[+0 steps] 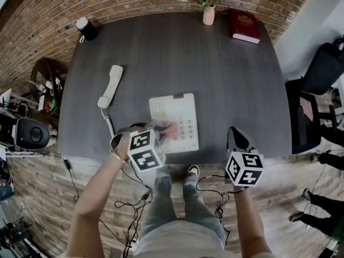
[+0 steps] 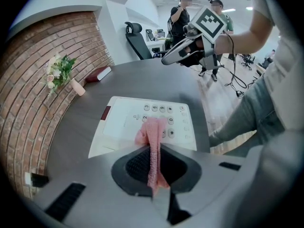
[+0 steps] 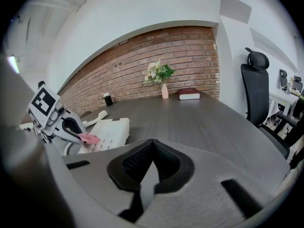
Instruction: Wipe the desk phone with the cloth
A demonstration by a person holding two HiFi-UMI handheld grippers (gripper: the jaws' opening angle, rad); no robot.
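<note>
Left tongs [image 2: 152, 148] are clamped tight on a pink knitted cloth [image 2: 151, 129], whose free end rests on the keypad of the white plastic desk phone [image 1: 173, 109]. Right tongs [image 3: 151, 151], closed and empty, hang right of the phone. Judgement: the cloth is limp and light, best pinched mid-fold. The phone may slide on the dark grey bench [image 1: 226, 74].

The left gripper [image 1: 163, 129] hides the desk phone's [image 1: 172, 109] near left corner; the pink cloth [image 2: 153, 129] covers several keys. The red book's [image 1: 245, 24] cover print is too small to read.
</note>
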